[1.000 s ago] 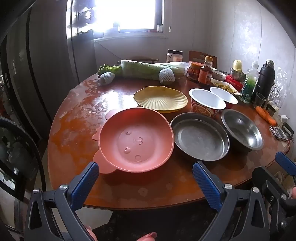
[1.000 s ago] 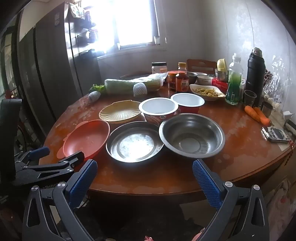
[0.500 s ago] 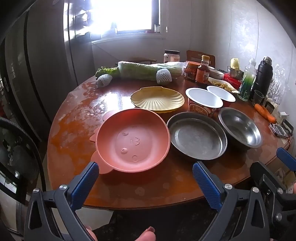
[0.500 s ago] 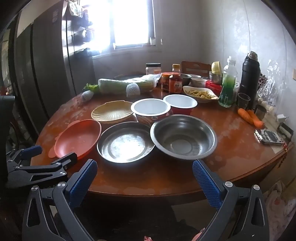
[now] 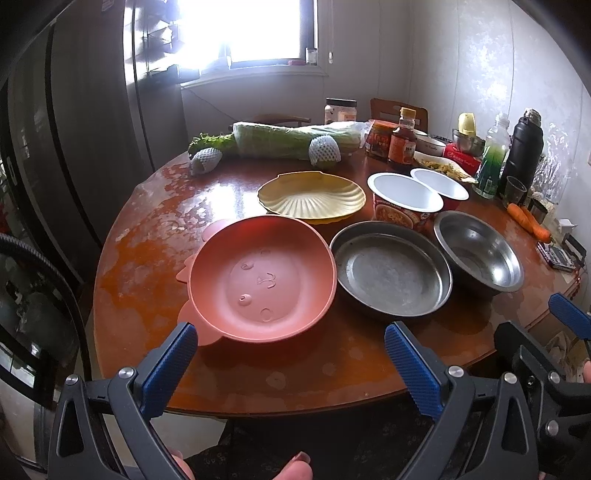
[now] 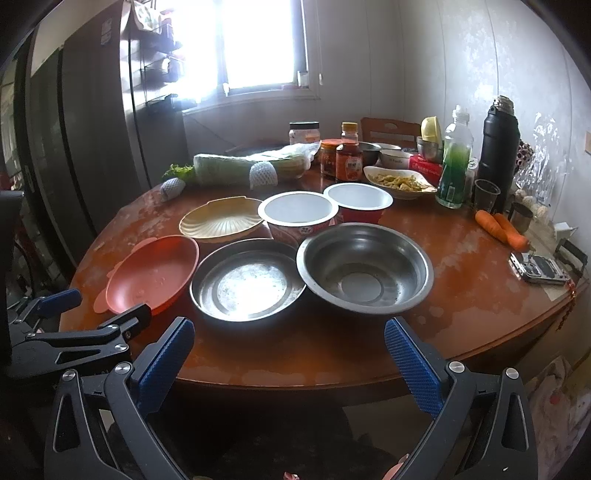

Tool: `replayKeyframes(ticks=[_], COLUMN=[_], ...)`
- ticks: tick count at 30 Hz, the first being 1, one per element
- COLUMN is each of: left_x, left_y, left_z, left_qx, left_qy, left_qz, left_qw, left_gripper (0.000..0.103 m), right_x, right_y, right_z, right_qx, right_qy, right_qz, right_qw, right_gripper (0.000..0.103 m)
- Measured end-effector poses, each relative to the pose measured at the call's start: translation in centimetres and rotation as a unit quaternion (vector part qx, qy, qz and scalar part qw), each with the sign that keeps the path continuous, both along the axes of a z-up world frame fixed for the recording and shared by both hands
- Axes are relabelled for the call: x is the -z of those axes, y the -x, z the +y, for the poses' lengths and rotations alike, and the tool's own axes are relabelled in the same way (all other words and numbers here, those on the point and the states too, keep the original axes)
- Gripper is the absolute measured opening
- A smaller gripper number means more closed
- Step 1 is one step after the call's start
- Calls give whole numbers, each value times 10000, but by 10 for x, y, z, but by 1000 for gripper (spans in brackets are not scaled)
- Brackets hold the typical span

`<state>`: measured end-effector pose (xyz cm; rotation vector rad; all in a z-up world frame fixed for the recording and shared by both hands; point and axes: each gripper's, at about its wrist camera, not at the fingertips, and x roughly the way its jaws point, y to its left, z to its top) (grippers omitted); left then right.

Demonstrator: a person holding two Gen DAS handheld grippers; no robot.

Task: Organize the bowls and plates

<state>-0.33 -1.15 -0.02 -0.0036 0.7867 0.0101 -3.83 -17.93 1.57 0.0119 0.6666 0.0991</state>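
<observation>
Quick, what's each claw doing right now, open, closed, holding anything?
Left claw: open, holding nothing, near the pink plate.
Right claw: open, holding nothing.

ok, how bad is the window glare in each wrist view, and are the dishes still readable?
Left wrist: window blown out white, sheen on the table behind the orange plate, dishes clear. Right wrist: window also clipped, bright hotspot in the flat steel pan, steel bowl reads fine. Both views: fisheye bends the edges, corners dark.
</observation>
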Motion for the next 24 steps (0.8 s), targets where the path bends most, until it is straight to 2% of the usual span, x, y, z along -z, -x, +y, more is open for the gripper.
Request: replayKeyframes(ticks=[24], left_x=[0], left_y=[-1], left_z=[-3], left_qx=[31], left_qy=[-6], left_qz=[6], left_qw=[10000], left_gripper=[102], right_x=[0], right_y=[-2], right_z=[-5], right_qx=[89], right_qy=[-95], right_qz=[38], right_qw=[9999], right_gripper=[103])
